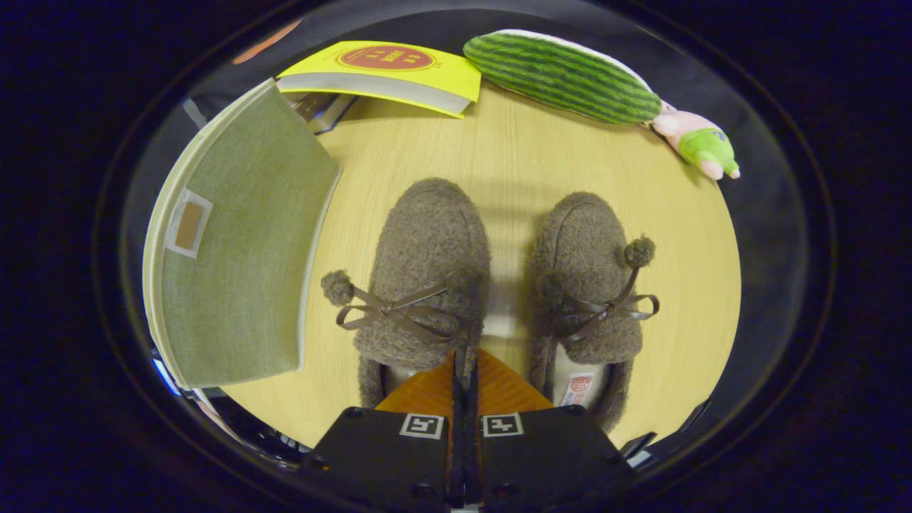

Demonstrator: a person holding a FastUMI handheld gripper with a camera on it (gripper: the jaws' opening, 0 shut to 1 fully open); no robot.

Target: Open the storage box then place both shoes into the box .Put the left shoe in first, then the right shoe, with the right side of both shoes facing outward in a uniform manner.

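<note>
The tongs (463,367) hang low over a light wooden table (513,164), and the two fingers stand close together with only a thin slit between them. They seem to pinch the inner edge of the heel opening of the left shoe (424,278), but if both fingers really press on the rim I cannot tell, because the fuzzy fabric hides the tips.

Two brown fuzzy shoes lie side by side just ahead of the fingers. Their long axes run straight away from the tongs, almost parallel, with the toes pointing forward and the heel openings nearest to the fingers. The left shoe is just to the left of the fingertips, and the right shoe (588,285) is just to the right of them, with a narrow strip of table between the two. Each shoe has a brown ribbon bow with small pompoms across its top.

To the left of the left shoe, a little apart from it, stands the storage box (242,256), covered with green-grey cloth; its lid is on.

Well beyond the shoes, at the far edge of the table, lies a yellow book (388,71), to the right of it a striped green plush toy (563,75), and next to that a small pink figure in green clothes (698,142).
</note>
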